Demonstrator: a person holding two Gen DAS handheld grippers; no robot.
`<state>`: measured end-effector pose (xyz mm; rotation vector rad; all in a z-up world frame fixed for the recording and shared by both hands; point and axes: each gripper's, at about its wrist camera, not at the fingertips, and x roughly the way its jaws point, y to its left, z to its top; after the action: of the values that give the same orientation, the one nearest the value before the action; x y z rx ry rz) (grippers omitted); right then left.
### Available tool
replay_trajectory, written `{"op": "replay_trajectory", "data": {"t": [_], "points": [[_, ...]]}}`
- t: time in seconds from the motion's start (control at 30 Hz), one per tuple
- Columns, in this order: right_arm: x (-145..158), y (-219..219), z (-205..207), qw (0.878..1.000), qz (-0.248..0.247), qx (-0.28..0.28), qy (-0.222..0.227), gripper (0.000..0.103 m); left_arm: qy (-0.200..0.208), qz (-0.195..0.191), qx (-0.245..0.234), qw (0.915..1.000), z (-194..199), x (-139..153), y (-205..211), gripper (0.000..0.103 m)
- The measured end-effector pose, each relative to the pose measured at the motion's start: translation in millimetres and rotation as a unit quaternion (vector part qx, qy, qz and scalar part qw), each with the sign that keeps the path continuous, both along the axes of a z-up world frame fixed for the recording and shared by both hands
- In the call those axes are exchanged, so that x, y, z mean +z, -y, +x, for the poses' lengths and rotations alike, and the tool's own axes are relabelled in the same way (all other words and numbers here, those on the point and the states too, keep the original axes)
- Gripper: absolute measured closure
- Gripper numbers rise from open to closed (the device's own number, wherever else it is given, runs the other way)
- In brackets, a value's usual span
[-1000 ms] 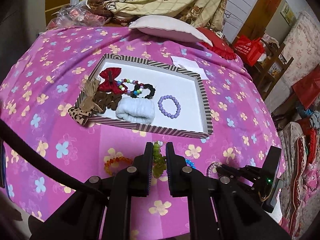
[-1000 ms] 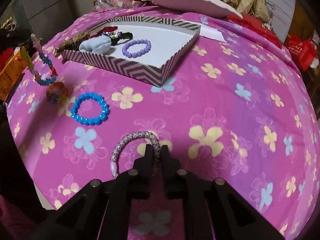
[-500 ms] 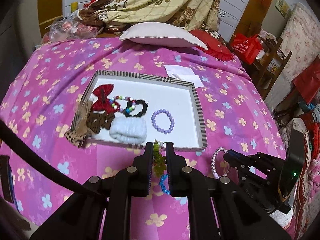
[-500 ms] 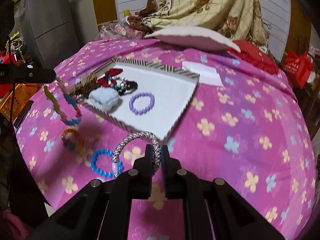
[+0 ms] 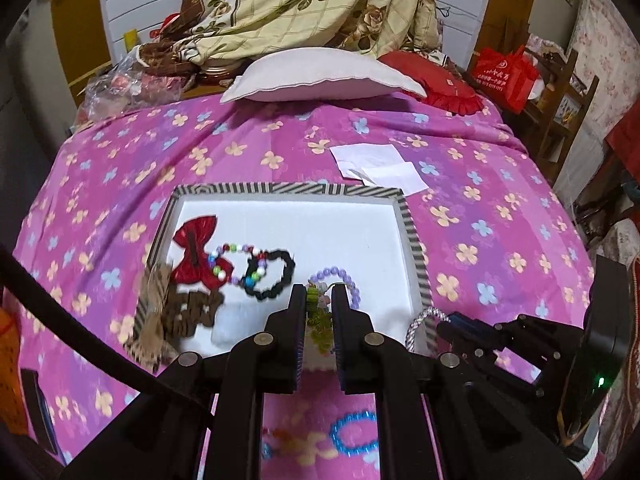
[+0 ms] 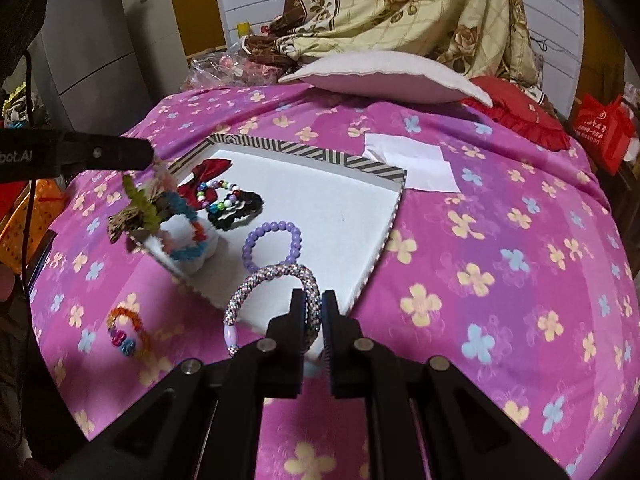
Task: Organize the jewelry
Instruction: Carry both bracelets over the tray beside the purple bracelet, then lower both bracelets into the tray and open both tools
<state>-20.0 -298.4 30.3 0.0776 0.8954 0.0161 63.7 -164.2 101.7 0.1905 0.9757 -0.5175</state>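
L gripper (image 5: 319, 300) raised over tray (image 5: 412, 236) near edge, fingers clamped on multicolor bead strand (image 6: 180, 224). R gripper (image 6: 314, 306) alongside, pinching silver rope bracelet (image 6: 272, 280) above tray corner.

Tray (image 6: 386, 236) on bedspread (image 6: 500, 240), pillow (image 6: 384, 76) behind it. Paper sheets (image 6: 412, 162) just beyond tray's far-right corner. In tray: bow (image 5: 198, 250) far left, bead strand (image 5: 234, 262) beside it, scrunchie (image 5: 272, 274) to right, bead bracelet (image 6: 272, 246) nearer front. Two bracelets on bedspread in front of tray (image 5: 356, 432) (image 6: 126, 330).
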Motion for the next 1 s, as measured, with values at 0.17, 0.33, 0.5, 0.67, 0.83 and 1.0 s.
{"op": "replay_trajectory", "data": {"t": [0.17,0.33,0.5,0.67,0.83,1.0], "points": [[-14,2,23,1.0,0.002,0.006,-0.014,0.095,-0.006,0.013,0.002,0.9999,30,-15,20,0.07],[-28,2,44,0.999,-0.003,0.014,-0.028,0.095,-0.018,0.015,0.001,0.9997,59,-31,42,0.07],[-40,3,59,0.999,-0.015,0.018,-0.043,0.095,-0.022,0.009,0.002,0.9997,86,-41,57,0.07],[-51,5,71,0.998,-0.022,0.02,-0.059,0.095,-0.039,0.024,0.03,0.9985,121,-73,57,0.07],[-59,3,78,0.997,-0.029,0.025,-0.064,0.095,-0.06,0.036,0.063,0.9956,142,-101,44,0.07],[-64,-4,81,0.996,-0.047,0.029,-0.071,0.095,-0.071,0.03,0.091,0.9928,151,-108,30,0.07]]}}
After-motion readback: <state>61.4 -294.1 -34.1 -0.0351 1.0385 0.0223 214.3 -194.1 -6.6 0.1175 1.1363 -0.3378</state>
